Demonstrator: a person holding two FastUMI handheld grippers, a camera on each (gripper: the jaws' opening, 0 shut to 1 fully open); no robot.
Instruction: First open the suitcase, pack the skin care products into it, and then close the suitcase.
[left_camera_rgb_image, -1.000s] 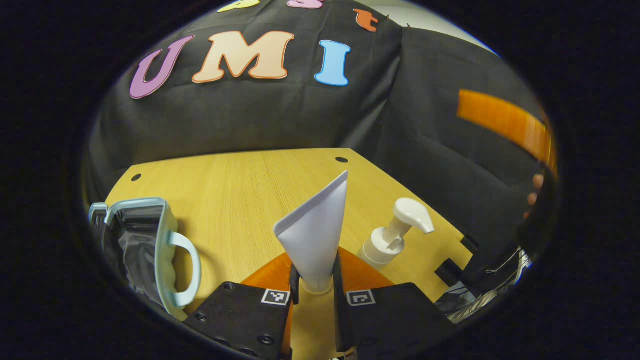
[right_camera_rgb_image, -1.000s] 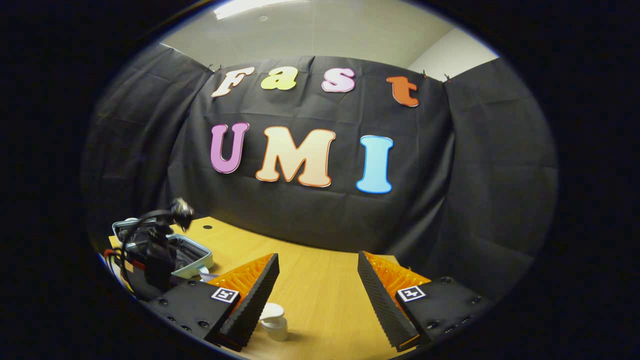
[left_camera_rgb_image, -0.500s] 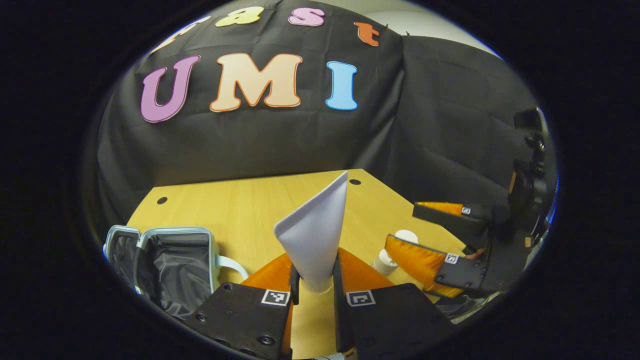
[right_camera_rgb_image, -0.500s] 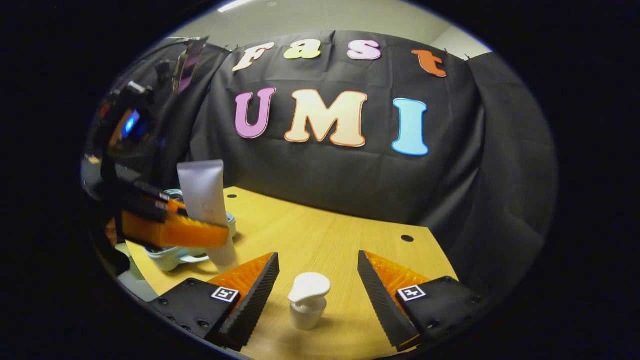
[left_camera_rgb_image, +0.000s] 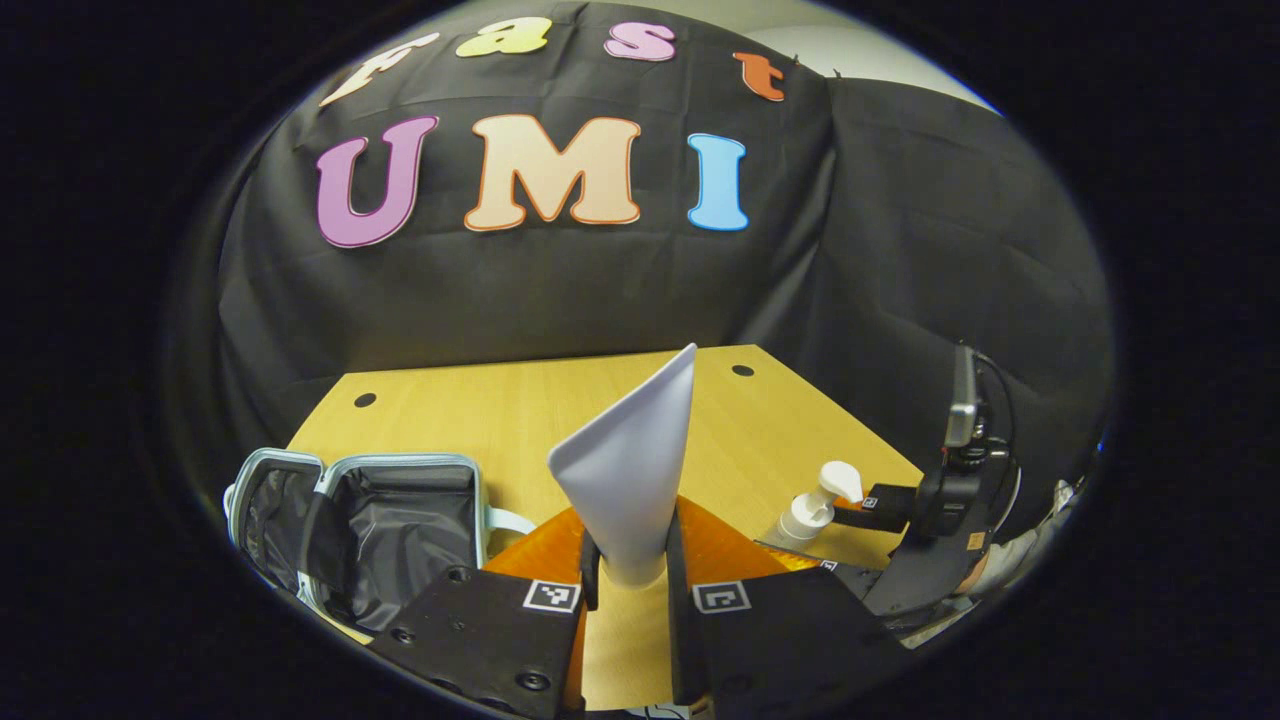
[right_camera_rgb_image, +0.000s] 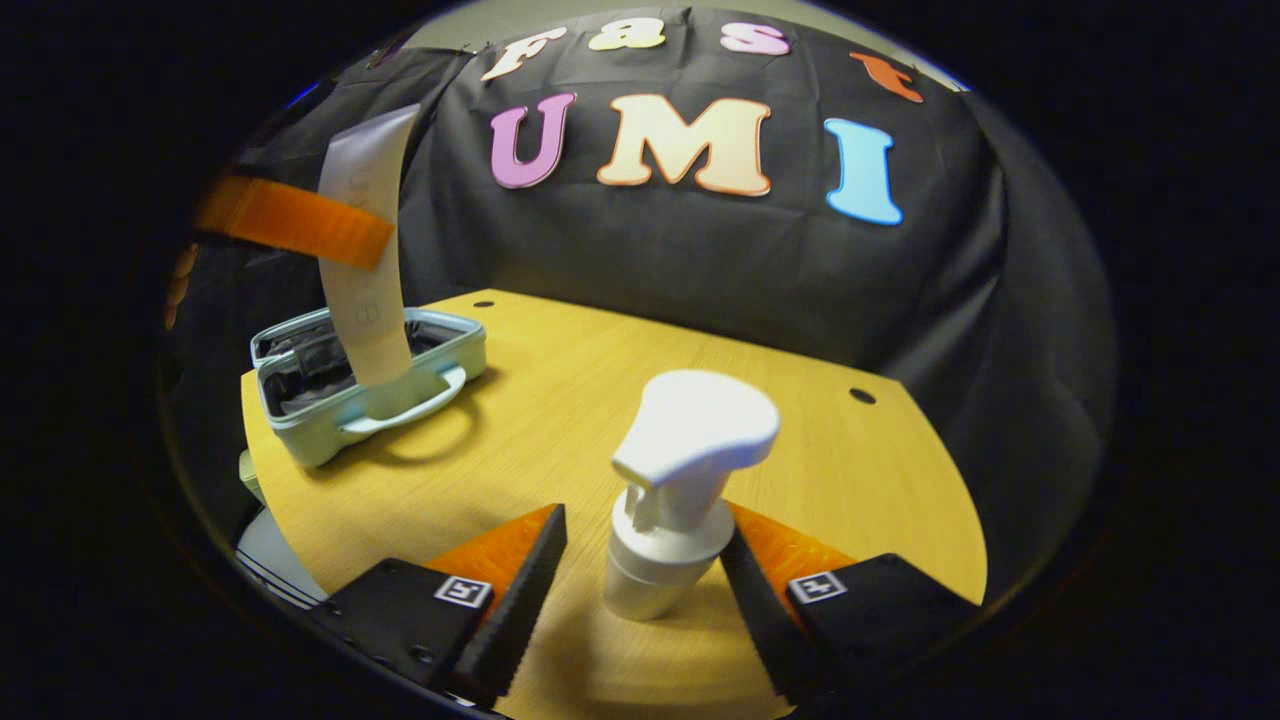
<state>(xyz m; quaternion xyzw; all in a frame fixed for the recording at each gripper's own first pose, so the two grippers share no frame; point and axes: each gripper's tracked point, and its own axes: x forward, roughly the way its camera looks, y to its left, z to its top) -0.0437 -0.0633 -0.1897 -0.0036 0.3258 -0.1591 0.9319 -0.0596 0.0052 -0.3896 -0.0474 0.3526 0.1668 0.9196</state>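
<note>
- The left tool (left_camera_rgb_image: 632, 575) is pinched on the cap end of a pale tube (left_camera_rgb_image: 630, 470), whose flat crimped end stands up in front of the camera; the grip looks the same as a second ago.
- In the right gripper view that tube (right_camera_rgb_image: 366, 260) hangs well above the tabletop (right_camera_rgb_image: 560, 400), over the near edge of the open suitcase (right_camera_rgb_image: 340, 400); half a second ago it sat lower and closer to the case.
- The right tool (right_camera_rgb_image: 640, 590) is spread, with the white pump bottle (right_camera_rgb_image: 670, 500) standing between its fingers. The far-side finger looks to touch the bottle's shoulder; the other stands clear.
- A second ago that bottle was small and low between the fingers, so the right tool has closed in on it.
- In the left gripper view the suitcase (left_camera_rgb_image: 400, 520) lies open, its dark lining bare, just beside the left tool.
- My reading: opening is done, neither product is packed, and both are about to go in, the tube first.
- The bottle is not yet held; squeezing unevenly could tip it.
</note>
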